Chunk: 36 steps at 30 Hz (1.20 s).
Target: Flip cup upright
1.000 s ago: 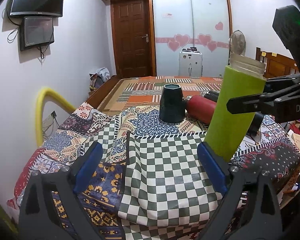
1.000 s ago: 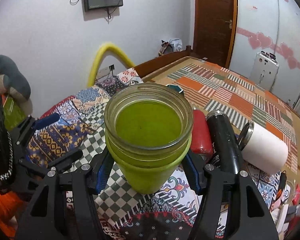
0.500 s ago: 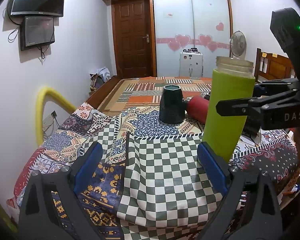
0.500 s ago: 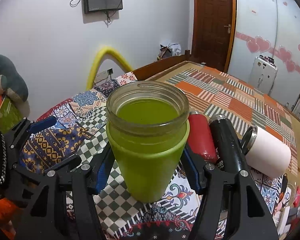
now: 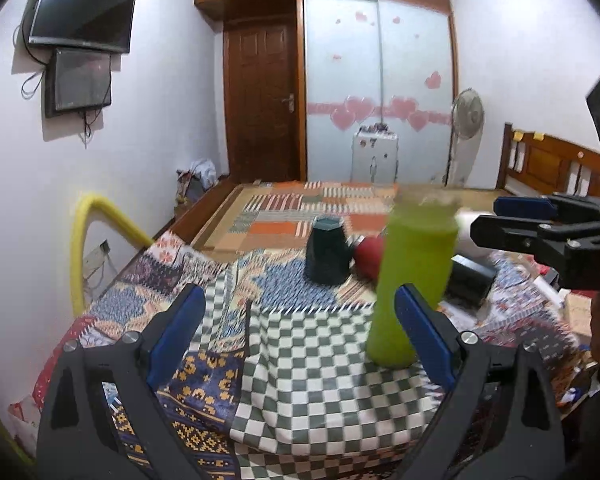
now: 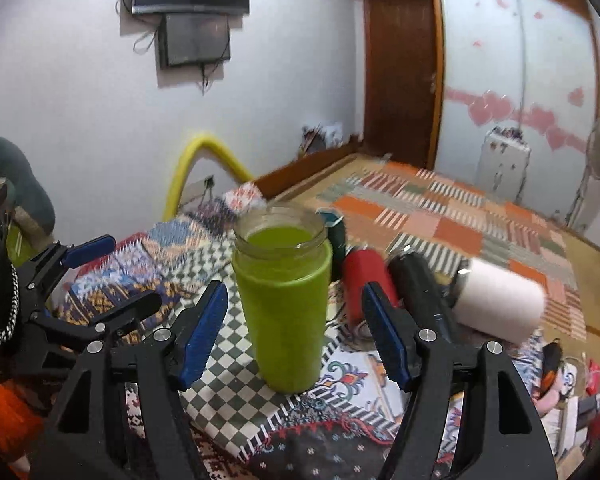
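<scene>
The green cup point(image 6: 285, 304) with a clear glass rim stands upright on the checkered cloth point(image 6: 228, 384). It also shows in the left wrist view point(image 5: 414, 276), at the right. My right gripper point(image 6: 294, 336) is open, its blue pads apart from the cup on both sides, drawn back from it. My left gripper point(image 5: 296, 336) is open and empty, low over the checkered cloth point(image 5: 312, 364), left of the cup.
A dark green cup point(image 5: 327, 250) stands upside down behind the green one. A red bottle point(image 6: 362, 280), a black bottle point(image 6: 416, 292) and a white cup point(image 6: 500, 304) lie on their sides to the right. A yellow tube point(image 5: 88, 240) arcs by the left wall.
My right gripper has let go of the green cup, opened and pulled back. The cup now stands upright on the cloth. The left gripper has barely moved.
</scene>
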Tool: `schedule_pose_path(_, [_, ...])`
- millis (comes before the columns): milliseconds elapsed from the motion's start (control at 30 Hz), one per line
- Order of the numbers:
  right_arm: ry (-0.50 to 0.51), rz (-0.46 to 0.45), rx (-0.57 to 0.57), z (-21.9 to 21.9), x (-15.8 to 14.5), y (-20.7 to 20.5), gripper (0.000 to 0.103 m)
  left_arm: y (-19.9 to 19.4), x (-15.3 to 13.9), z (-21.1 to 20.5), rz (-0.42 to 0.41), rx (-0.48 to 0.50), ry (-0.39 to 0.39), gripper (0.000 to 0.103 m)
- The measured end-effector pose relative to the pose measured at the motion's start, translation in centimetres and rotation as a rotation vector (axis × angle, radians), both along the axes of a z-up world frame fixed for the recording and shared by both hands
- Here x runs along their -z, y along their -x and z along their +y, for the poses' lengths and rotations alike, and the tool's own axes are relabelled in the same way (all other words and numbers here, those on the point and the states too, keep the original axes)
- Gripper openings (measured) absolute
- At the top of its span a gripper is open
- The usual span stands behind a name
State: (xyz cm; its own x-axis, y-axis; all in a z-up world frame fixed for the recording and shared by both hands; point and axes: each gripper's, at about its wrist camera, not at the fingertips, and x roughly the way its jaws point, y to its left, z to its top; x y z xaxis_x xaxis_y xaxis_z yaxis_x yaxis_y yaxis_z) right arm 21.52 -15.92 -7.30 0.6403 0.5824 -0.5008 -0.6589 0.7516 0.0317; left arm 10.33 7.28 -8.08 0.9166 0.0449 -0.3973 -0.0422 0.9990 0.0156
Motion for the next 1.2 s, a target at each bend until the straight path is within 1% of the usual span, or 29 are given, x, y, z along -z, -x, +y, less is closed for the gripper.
schedule_pose_path(100, [-0.063, -0.055, 0.042, -1.6, -1.6, 2.2, 0.067, 1.8, -2.0, -1.0, -0.053, 0.026, 0.004, 0.097])
schedule_pose_path(267, [-0.151, -0.164, 0.126, -4.1, -4.0, 6.1, 0.067, 5.3, -5.2, -3.0, -0.163, 0.049, -0.022, 0.097])
schedule_pose_path(333, [-0.177, -0.194, 0.15, -4.8, -4.7, 7.1, 0.067, 6.4, -6.1, -3.5, -0.196, 0.044, -0.024, 0.097])
schedule_pose_path(467, [-0.236, -0.252, 0.203, -6.3, -5.7, 9.7, 0.068, 8.3, -7.6, -4.3, -0.236, 0.058, -0.007, 0.097])
schedule_pose_path(533, [-0.262, -0.273, 0.223, -6.9, -6.1, 10.8, 0.072, 9.1, -8.1, -4.5, -0.255, 0.058, -0.007, 0.097])
schedule_pose_path(600, [-0.283, -0.292, 0.246, -7.4, -6.2, 11.6, 0.074, 10.0, -8.6, -4.8, -0.276, 0.054, -0.003, 0.103])
schedule_pose_path(633, [-0.289, -0.302, 0.261, -7.6, -6.2, 11.9, 0.077, 10.5, -8.8, -4.9, -0.289, 0.054, 0.005, 0.103])
schedule_pose_path(667, [-0.293, -0.312, 0.273, -7.7, -6.2, 12.4, 0.08, 10.7, -9.0, -5.0, -0.294, 0.054, 0.007, 0.103])
schedule_pose_path(700, [-0.298, -0.323, 0.284, -7.8, -6.2, 12.9, 0.085, 11.1, -9.1, -5.1, -0.298, 0.055, 0.005, 0.103])
schedule_pose_path(800, [-0.293, -0.347, 0.309, -7.8, -6.1, 13.7, 0.088, 12.0, -9.4, -5.6, -0.316, 0.047, -0.01, 0.103])
schedule_pose_path(867, [-0.295, -0.359, 0.317, -7.7, -6.2, 14.1, 0.094, 12.4, -9.5, -5.8, -0.318, 0.053, -0.011, 0.103])
schedule_pose_path(933, [-0.297, -0.377, 0.328, -7.8, -6.2, 14.5, 0.102, 12.8, -9.5, -5.9, -0.317, 0.057, -0.008, 0.103])
schedule_pose_path(1000, [-0.297, -0.392, 0.337, -7.9, -6.2, 14.8, 0.103, 12.8, -9.6, -5.9, -0.316, 0.06, -0.005, 0.103])
schedule_pose_path(1200, [-0.289, -0.388, 0.337, -7.8, -6.1, 15.0, 0.103, 13.1, -9.7, -5.7, -0.315, 0.062, 0.009, 0.103])
